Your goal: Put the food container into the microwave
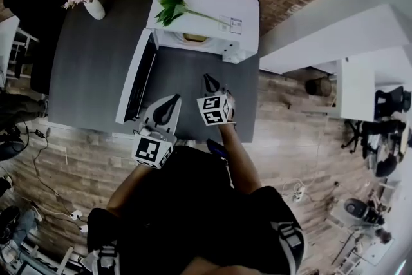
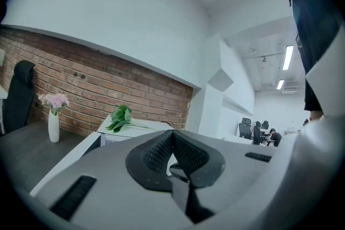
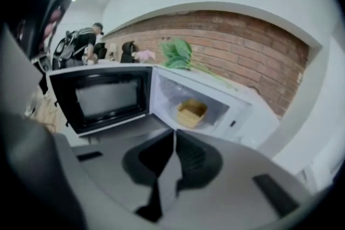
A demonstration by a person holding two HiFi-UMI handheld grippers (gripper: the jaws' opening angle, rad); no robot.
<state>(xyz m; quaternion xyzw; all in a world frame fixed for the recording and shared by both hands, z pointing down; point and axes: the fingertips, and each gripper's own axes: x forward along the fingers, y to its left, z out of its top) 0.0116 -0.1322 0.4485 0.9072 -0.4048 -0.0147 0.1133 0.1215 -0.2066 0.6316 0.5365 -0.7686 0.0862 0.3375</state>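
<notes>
Noting food container point(image 3: 191, 112): pale yellow, squarish, shallow, inside open white microwave point(image 3: 237, 110) at table's point(image 1: 90, 74) rear edge. Left gripper point(image 2: 172, 134), right gripper point(image 3: 174, 134): pressed together, empty, near table's front edge.

1. Looks along the left hand-held gripper point(image 2: 172, 140), jaws pressed together, nothing between them.
2. Catches a white microwave point(image 2: 143, 129) just beyond, with green leaves point(image 2: 121, 117) lying on its top and its door point(image 2: 64, 161) swung open leftward.
3. Takes in a white vase point(image 2: 53, 132) of pink flowers on the dark tabletop point(image 2: 21, 153), before a brick wall point(image 2: 108, 89).
4. Finds a black chair point(image 2: 19, 97) at far left.
</notes>
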